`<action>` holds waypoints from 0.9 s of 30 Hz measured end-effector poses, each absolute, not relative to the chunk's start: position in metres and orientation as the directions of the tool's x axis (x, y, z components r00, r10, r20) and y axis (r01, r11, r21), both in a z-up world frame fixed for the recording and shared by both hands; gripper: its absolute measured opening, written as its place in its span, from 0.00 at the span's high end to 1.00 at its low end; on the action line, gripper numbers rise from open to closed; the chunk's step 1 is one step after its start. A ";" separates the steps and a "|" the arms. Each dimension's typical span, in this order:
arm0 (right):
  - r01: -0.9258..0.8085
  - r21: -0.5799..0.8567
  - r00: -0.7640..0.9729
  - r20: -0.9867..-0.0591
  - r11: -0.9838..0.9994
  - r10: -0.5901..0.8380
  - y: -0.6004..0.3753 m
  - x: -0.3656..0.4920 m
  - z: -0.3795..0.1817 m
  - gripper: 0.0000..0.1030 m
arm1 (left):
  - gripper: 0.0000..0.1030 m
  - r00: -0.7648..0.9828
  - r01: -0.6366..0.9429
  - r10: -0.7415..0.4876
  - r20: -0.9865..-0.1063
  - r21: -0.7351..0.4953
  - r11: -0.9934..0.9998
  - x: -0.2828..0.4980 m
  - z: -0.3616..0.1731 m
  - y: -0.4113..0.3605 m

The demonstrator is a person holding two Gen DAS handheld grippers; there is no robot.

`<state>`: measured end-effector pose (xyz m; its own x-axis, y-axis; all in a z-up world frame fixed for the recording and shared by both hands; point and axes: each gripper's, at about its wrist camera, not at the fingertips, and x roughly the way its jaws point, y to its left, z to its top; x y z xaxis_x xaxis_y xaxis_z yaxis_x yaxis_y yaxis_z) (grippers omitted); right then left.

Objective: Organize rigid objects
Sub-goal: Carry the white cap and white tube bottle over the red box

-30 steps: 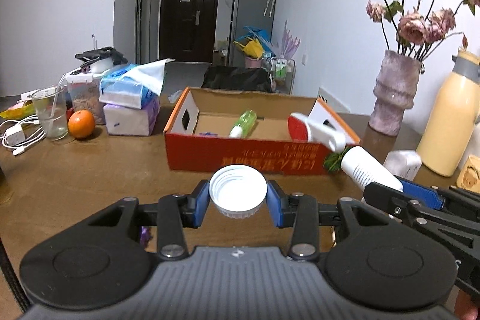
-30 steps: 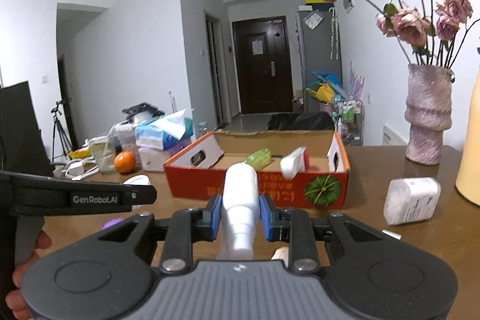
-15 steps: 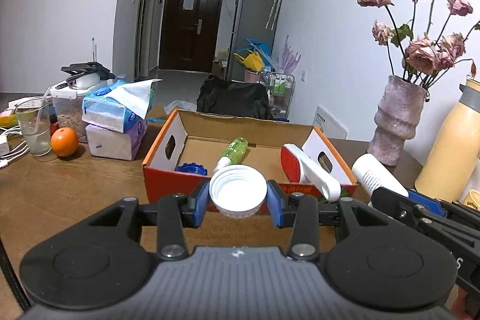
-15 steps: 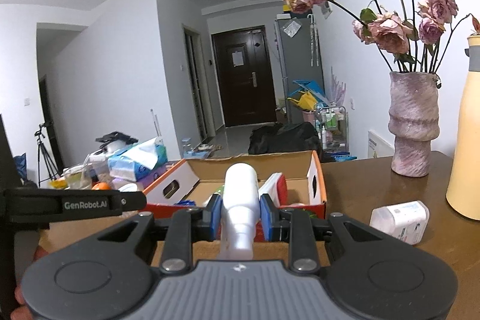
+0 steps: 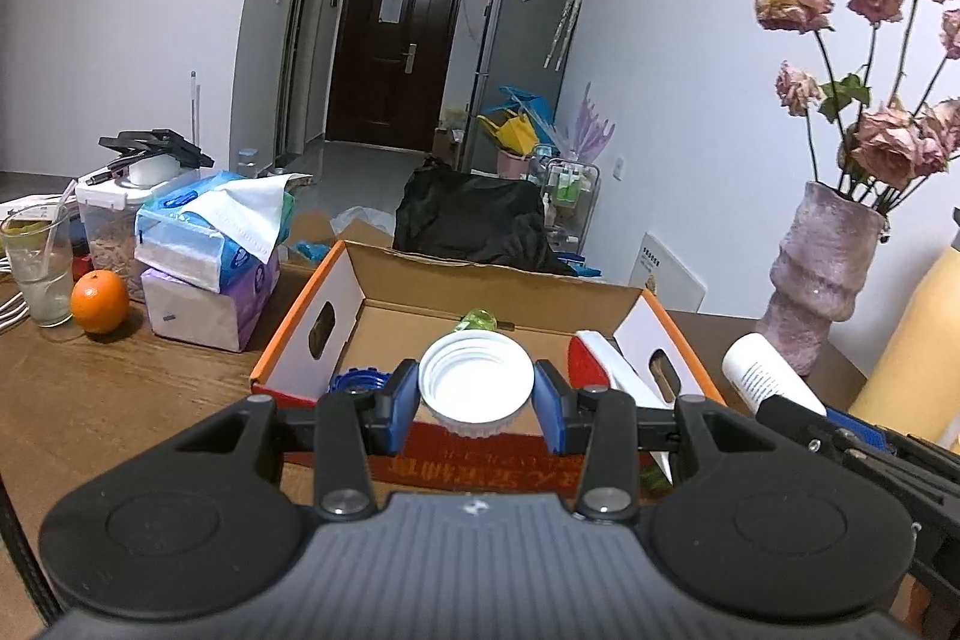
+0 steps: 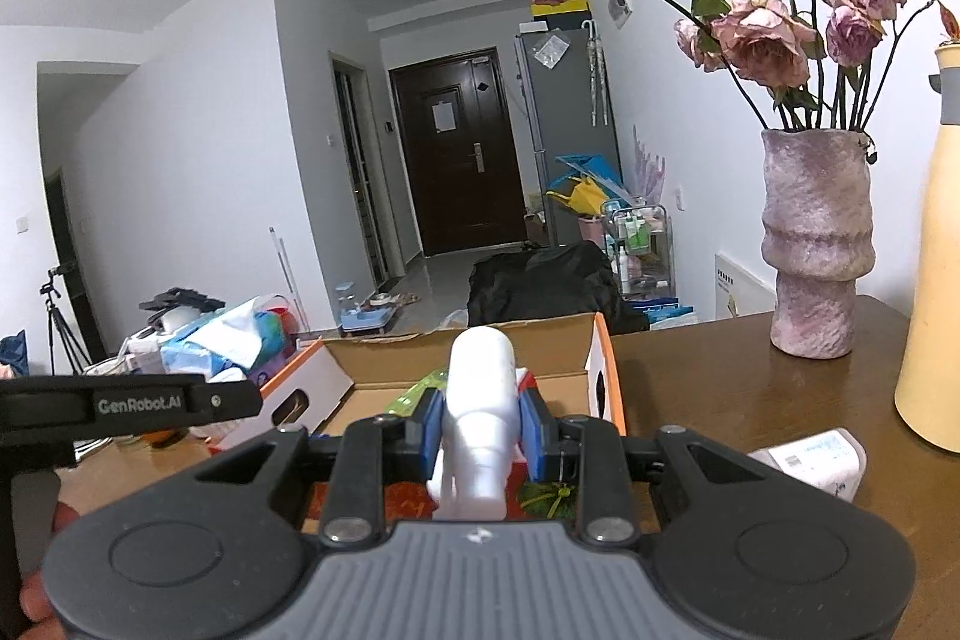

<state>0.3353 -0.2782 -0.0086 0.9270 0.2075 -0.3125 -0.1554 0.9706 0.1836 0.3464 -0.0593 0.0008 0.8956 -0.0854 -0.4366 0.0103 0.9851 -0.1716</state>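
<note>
An orange (image 5: 99, 301) sits on the counter (image 5: 120, 400), touching a glass (image 5: 37, 274) on its left. Stacked tissue packs (image 5: 210, 268) lie just right of it. A vase (image 5: 825, 280) of dried roses stands well apart.

Soft, even indoor light is filling both views, casting only faint shadows. Fisheye distortion is bending the walls (image 5: 150, 10) at the edges, dark corners are vignetting, and everything is staying reasonably sharp.
</note>
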 end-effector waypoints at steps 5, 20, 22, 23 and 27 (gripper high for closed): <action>-0.142 0.196 0.927 -0.317 0.970 0.200 -0.282 0.358 -0.009 0.75 | 0.60 0.893 -0.008 -0.072 -0.445 -0.174 0.985 0.366 -0.002 -0.057; -0.110 0.190 0.917 -0.359 0.976 0.173 -0.282 0.422 -0.023 0.75 | 0.60 0.883 -0.051 -0.027 -0.469 -0.154 0.987 0.424 -0.013 -0.051; -0.107 0.185 0.915 -0.366 0.977 0.170 -0.282 0.429 -0.025 0.75 | 0.60 0.880 -0.057 -0.020 -0.475 -0.148 0.987 0.431 -0.015 -0.051; -0.105 0.183 0.914 -0.370 0.977 0.168 -0.282 0.432 -0.026 0.75 | 0.60 0.878 -0.060 -0.018 -0.477 -0.146 0.987 0.435 -0.016 -0.051; -0.101 0.177 0.909 -0.383 0.979 0.164 -0.280 0.442 -0.030 0.75 | 0.60 0.875 -0.067 -0.009 -0.485 -0.139 0.988 0.446 -0.020 -0.048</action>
<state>0.4420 -0.2804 -0.0302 0.9090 0.1636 -0.3834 -0.1015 0.9790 0.1771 0.4465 -0.0476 -0.0200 0.8747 -0.0087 -0.4846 -0.0671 0.9880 -0.1390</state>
